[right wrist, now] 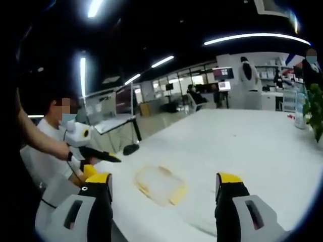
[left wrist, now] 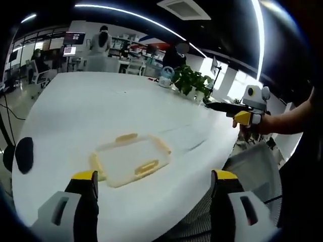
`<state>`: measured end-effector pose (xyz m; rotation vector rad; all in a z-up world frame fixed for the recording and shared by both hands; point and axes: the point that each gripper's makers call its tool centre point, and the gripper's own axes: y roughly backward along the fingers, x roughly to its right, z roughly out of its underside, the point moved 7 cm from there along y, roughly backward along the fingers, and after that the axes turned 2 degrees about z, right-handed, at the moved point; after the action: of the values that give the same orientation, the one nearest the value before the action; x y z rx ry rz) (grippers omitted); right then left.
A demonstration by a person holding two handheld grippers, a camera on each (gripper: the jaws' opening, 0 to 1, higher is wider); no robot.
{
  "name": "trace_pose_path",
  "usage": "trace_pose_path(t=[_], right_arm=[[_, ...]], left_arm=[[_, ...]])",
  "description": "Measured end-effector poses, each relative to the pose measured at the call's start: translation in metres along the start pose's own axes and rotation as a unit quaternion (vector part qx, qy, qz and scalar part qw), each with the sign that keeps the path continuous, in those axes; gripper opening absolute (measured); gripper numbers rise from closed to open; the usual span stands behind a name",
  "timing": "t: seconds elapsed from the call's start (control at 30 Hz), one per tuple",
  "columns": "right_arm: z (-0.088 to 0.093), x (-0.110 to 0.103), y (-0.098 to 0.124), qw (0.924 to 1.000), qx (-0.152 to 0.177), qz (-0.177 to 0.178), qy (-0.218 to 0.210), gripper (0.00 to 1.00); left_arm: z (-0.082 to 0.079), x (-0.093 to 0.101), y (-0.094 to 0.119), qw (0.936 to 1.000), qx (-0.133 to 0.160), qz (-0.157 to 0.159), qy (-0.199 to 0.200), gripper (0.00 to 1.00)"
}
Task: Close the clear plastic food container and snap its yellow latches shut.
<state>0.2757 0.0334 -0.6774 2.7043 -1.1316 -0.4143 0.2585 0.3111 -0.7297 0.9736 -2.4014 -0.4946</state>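
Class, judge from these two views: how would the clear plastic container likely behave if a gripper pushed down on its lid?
The clear plastic container looks empty and thin, so probably light. It lies flat and low on the smooth white table, so it may slide rather than tip. Its yellow latches probably flex.

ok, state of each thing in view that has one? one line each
food container: lid on, flat on the white table.
yellow latches: too blurred to tell whether snapped.
left gripper: open, empty, held short of the container.
right gripper: open, empty, above the table.
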Motion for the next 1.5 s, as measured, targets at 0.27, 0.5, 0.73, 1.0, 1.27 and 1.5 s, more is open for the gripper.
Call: trace_pose_path(t=[0.27, 0.5, 0.73, 1.0, 1.27, 1.5], right_arm=[[-0.001, -0.003, -0.008, 1.0, -0.003, -0.004, 0.003, 0.83], [0.0, -0.005, -0.013, 0.9999, -0.007, -0.01, 0.006, 0.82], [0.002, -0.005, -0.018, 0.9997, -0.014, -0.016, 0.012, 0.81], [0.005, -0.003, -0.024, 0.9988, -0.03, -0.02, 0.034, 0.8], [0.008, 0.002, -0.031, 0.9979, -0.044, -0.027, 0.04, 0.8], [0.004, 0.006, -0.038, 0.9977, -0.044, -0.029, 0.042, 0.79]], left_arm=[[0.0, -0.007, 0.001, 0.9999, -0.009, 0.004, -0.004, 0.93], [0.001, -0.013, 0.001, 0.9995, -0.024, 0.008, -0.019, 0.92], [0.001, -0.022, 0.0, 0.9986, -0.041, 0.011, -0.031, 0.91], [0.001, -0.027, -0.006, 0.9967, -0.061, 0.022, -0.049, 0.9], [-0.001, -0.035, -0.01, 0.9934, -0.084, 0.03, -0.073, 0.9], [-0.003, -0.043, -0.013, 0.9916, -0.095, 0.035, -0.08, 0.9]])
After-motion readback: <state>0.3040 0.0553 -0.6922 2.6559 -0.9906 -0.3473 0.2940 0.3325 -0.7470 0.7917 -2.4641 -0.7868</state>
